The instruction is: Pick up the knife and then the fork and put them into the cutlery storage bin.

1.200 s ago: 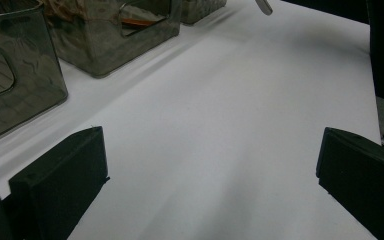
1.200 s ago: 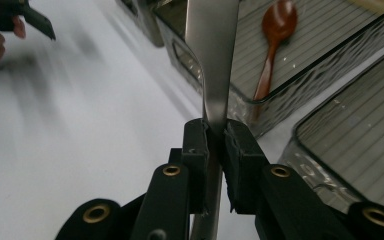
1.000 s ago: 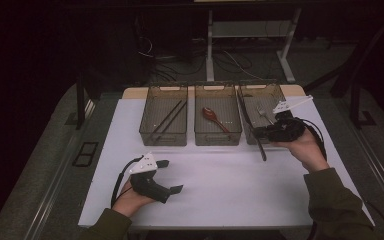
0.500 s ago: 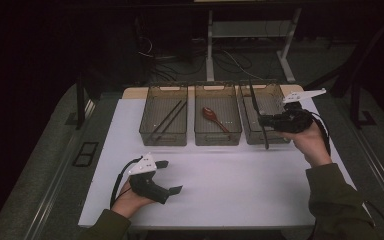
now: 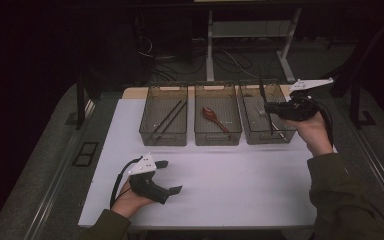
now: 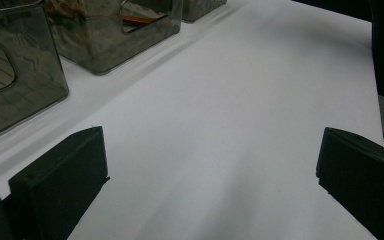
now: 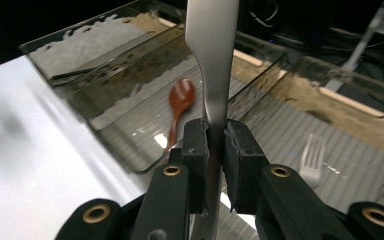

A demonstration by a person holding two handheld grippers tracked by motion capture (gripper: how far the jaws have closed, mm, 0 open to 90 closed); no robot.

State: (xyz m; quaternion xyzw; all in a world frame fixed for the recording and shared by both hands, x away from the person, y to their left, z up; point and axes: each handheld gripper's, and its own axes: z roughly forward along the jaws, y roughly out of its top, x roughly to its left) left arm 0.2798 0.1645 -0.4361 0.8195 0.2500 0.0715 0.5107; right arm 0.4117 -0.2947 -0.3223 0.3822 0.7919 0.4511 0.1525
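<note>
The left hand-held gripper (image 5: 166,176) rests on the counter (image 5: 240,190) before the bins, jaws wide apart and empty. The right hand-held gripper (image 5: 269,108) clamps a knife (image 7: 213,60) above the right bin (image 5: 266,131).

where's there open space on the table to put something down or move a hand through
Free: the white sheet between the three bins and the near edge, right of the left hand-held gripper. Crowded: the right bin, where the right hand-held gripper holds a metal utensil above a fork.
</note>
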